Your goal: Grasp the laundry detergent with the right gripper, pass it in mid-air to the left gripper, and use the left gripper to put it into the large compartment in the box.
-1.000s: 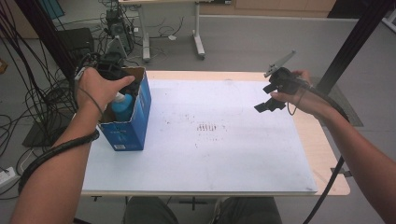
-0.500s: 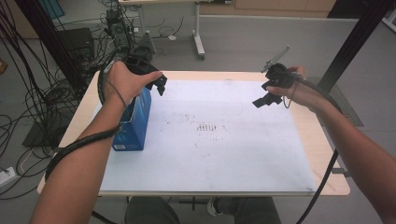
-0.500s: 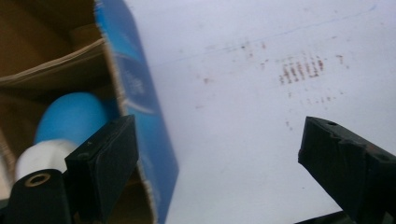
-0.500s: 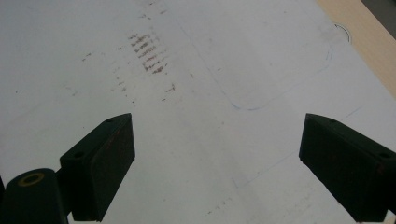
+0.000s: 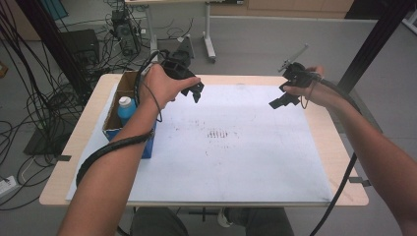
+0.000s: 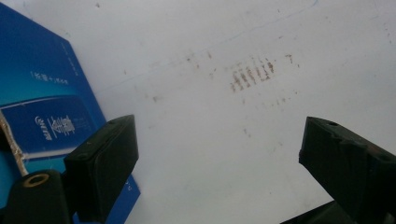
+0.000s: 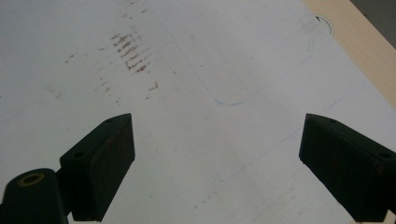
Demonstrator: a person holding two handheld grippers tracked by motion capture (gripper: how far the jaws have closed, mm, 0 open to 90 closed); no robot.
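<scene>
We hold the left gripper (image 5: 194, 91) empty, jaws just opened wide, beside the box (image 5: 114, 118) with the bottle (image 5: 126, 109) at the table's left edge; the right gripper (image 5: 278, 101) gapes empty near the far right corner.

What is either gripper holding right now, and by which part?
Nothing. The left gripper, its jaws just opened, hangs empty over the white sheet beside the blue box; the right gripper is open and empty too.

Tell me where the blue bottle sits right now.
In the high view, the blue bottle stands inside the open blue box at the table's left edge, just left of the person's left forearm.
</scene>
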